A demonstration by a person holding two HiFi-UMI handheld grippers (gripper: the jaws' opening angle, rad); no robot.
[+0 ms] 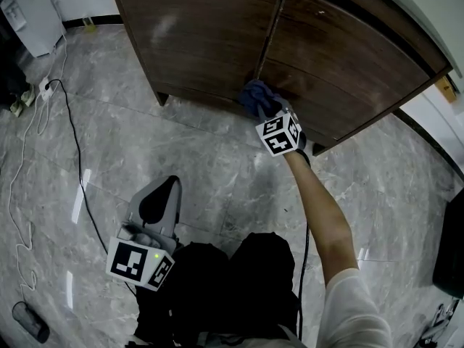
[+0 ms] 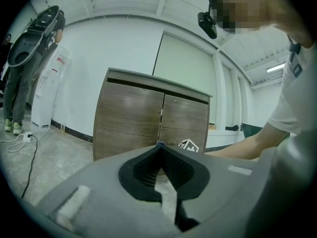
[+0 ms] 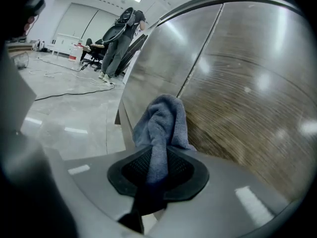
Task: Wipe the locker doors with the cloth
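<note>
Mid-wipe, I'd say — right gripper jaws pinch the cloth low on the locker doors, centre frame; left gripper jaws closed, empty, idle.

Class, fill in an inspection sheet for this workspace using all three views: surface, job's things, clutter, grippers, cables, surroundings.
Surface: glossy grey marble-look floor.
Job's things: blue cloth held against the brown locker doors, low down, near the seam between the two.
Clutter: small dark object on the floor at lower left; cannot tell what it is.
Grippers: right gripper shut on the blue cloth; left gripper shut, empty, held away from the locker.
Cables: black cable runs across the floor from a white power strip.
Surroundings: white walls; a person stands in the background beyond the locker.
</note>
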